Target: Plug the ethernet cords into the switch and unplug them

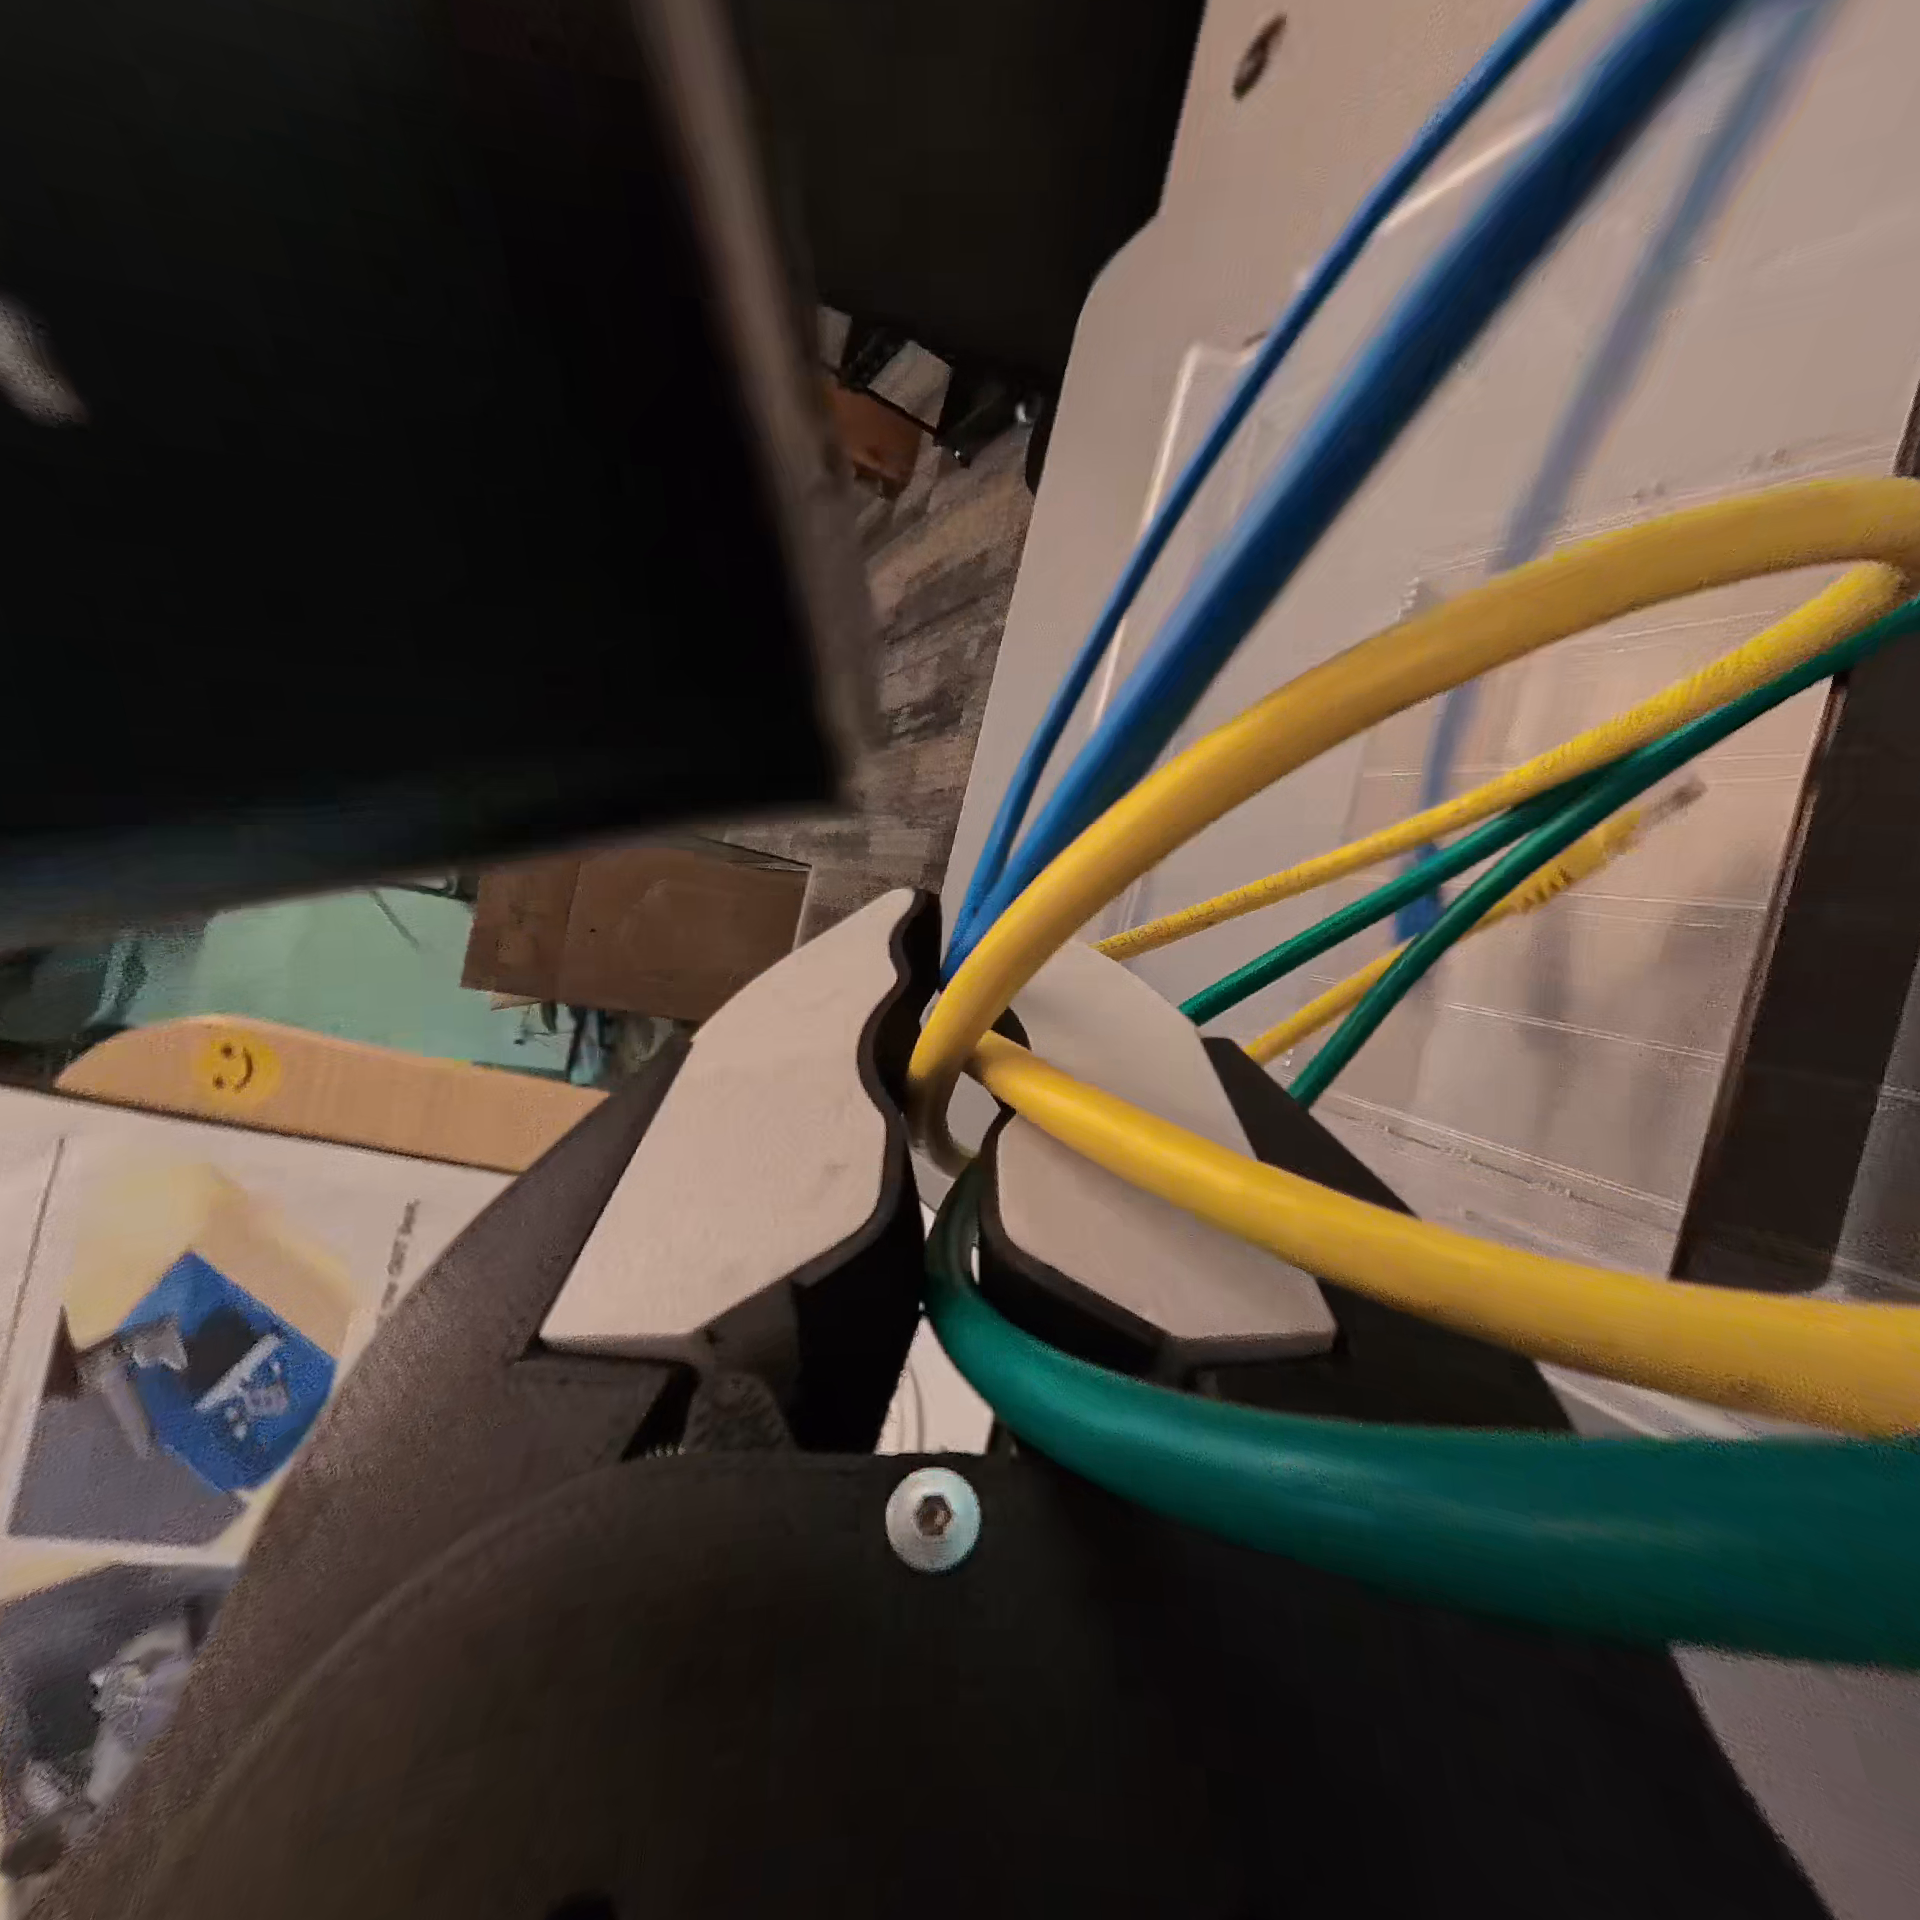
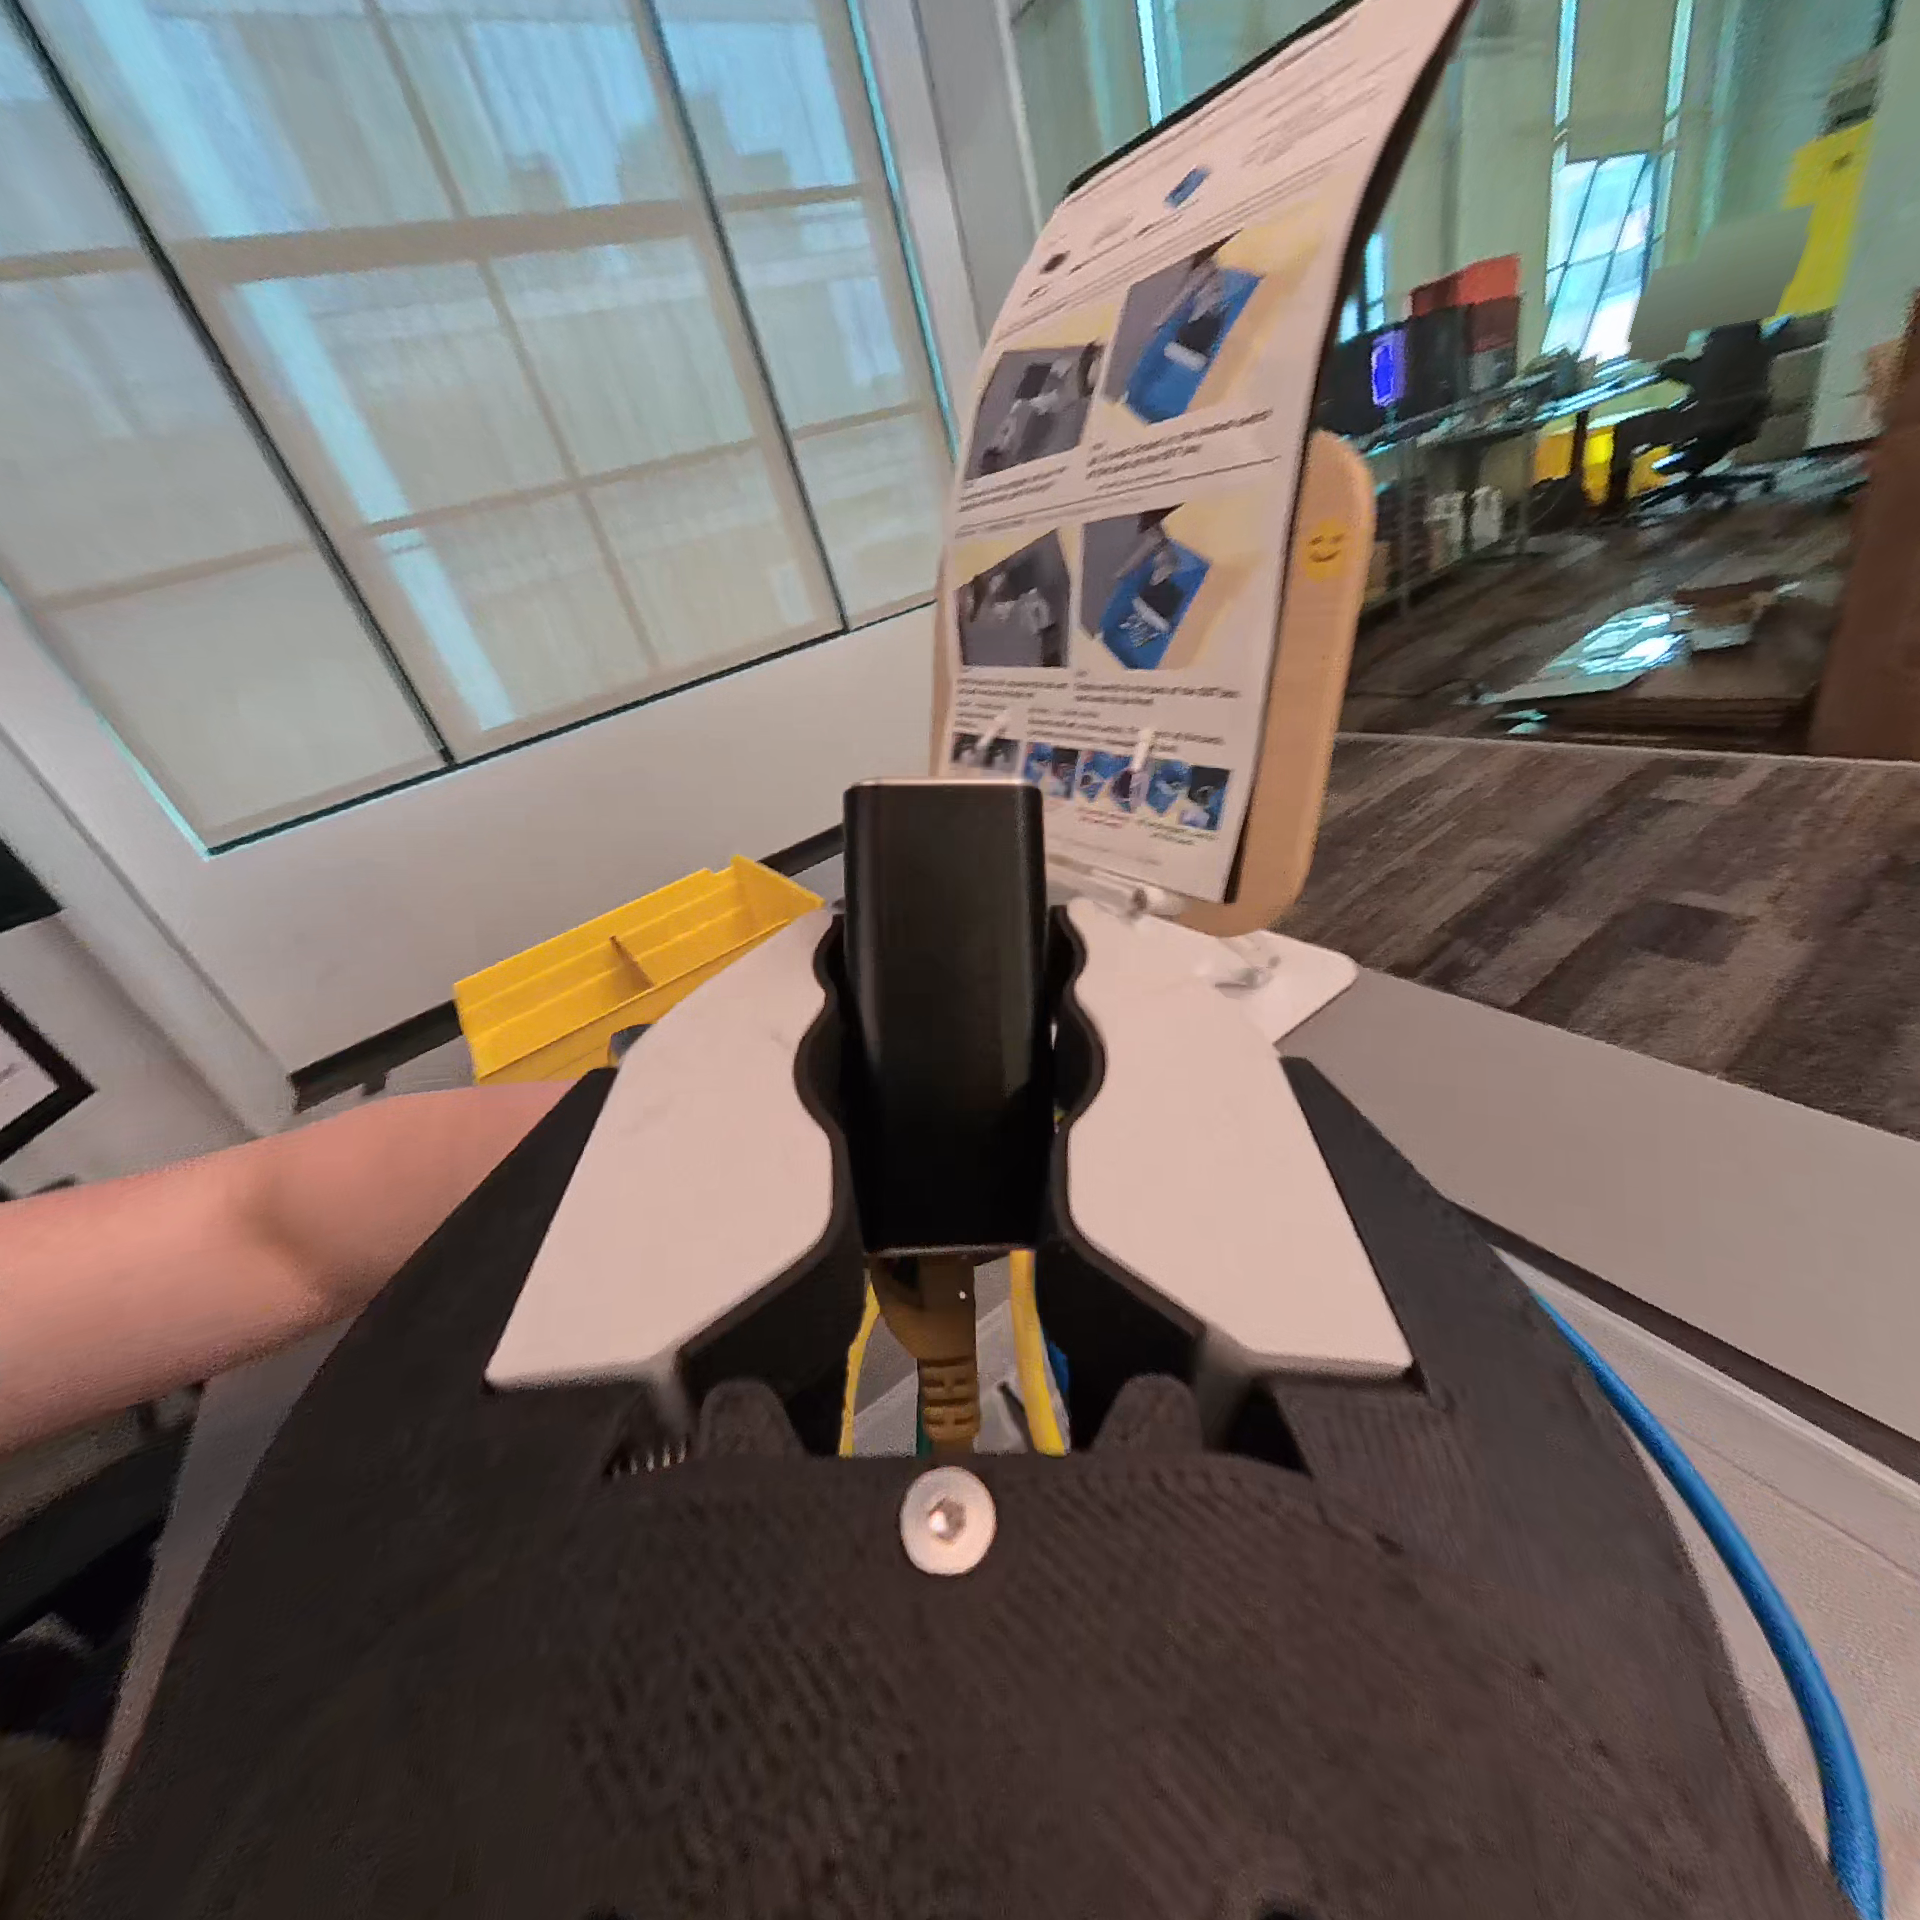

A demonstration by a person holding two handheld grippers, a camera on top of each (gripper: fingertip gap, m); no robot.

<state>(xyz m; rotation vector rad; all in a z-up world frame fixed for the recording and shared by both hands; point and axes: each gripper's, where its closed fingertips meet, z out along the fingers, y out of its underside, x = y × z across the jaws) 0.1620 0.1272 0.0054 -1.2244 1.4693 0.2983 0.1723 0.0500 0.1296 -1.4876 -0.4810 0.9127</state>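
The right gripper is closed firmly on a black box, most likely the switch, which stands upright between its pale fingers. A yellow plug enters the box from the near, lower end, so at least one cord appears to be seated. A blue cord curves along the right edge of that view, and a person's forearm reaches in from the left. Farther off stand a yellow bin and an instruction sheet on a stand.

The left gripper is nearly shut — its fingers pinch a bundle where the yellow cord loops through, with blue cords rising away and a green cord sweeping out to the right. Exactly which strands are clamped and which merely pass through the gap cannot be told. A loose yellow plug hangs far right against a pale panel.

Judging by this, the step in hand is sorting one cord out of the tangle to plug or unplug it. To do it well, the right gripper should keep the box steady and square, while the left should hold a single cord close behind its plug rather than mid-length — a grip on the bundle gives little control over the tip. Any pull should run straight along the socket, with the plug's latch pressed first.
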